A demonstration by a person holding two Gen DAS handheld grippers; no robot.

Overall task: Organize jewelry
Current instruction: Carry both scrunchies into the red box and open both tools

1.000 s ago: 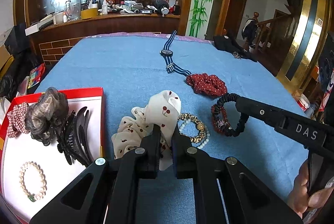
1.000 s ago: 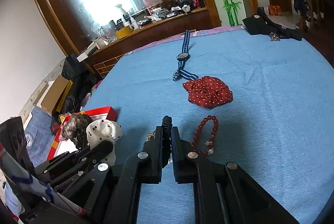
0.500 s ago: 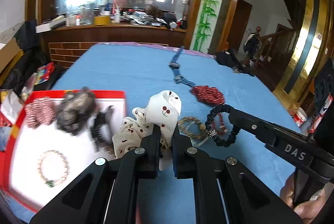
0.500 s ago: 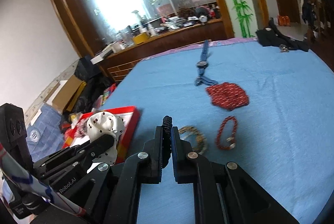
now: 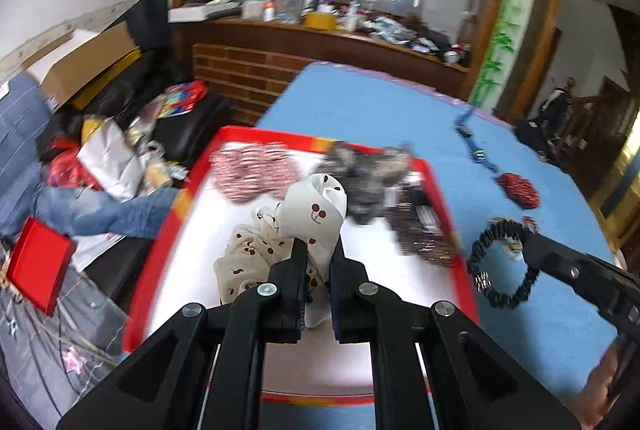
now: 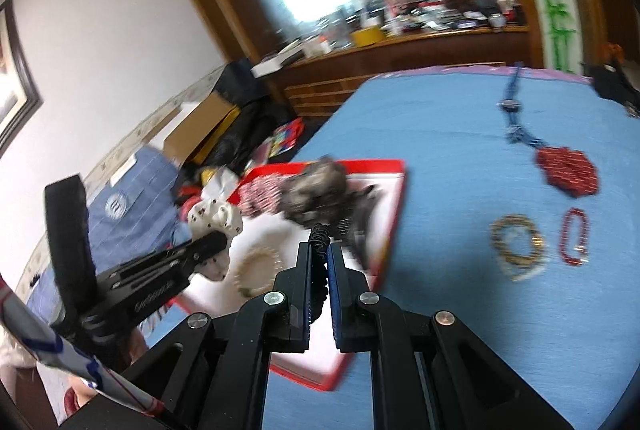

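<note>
My left gripper (image 5: 319,250) is shut on a white cherry-print scrunchie (image 5: 288,230) and holds it above the red-rimmed white tray (image 5: 192,189). The scrunchie also shows in the right wrist view (image 6: 214,220). My right gripper (image 6: 320,250) is shut on a black scrunchie (image 6: 320,236), seen hanging as a loop in the left wrist view (image 5: 500,262), at the tray's right edge. The tray (image 6: 394,189) holds a checked scrunchie (image 5: 252,169), a grey hairpiece (image 5: 364,169), a black claw clip (image 5: 416,226) and a pearl bracelet (image 6: 256,266).
On the blue table (image 6: 460,149) lie a leopard-bead bracelet (image 6: 518,246), a red bead bracelet (image 6: 574,236), a red dotted scrunchie (image 6: 568,169) and a blue striped watch (image 6: 510,109). Clutter covers the floor left of the table (image 5: 112,157).
Both grippers have swung left with their scrunchies. The white scrunchie is now over the tray, and the black one has left the bracelets and hangs at the tray's right edge.
</note>
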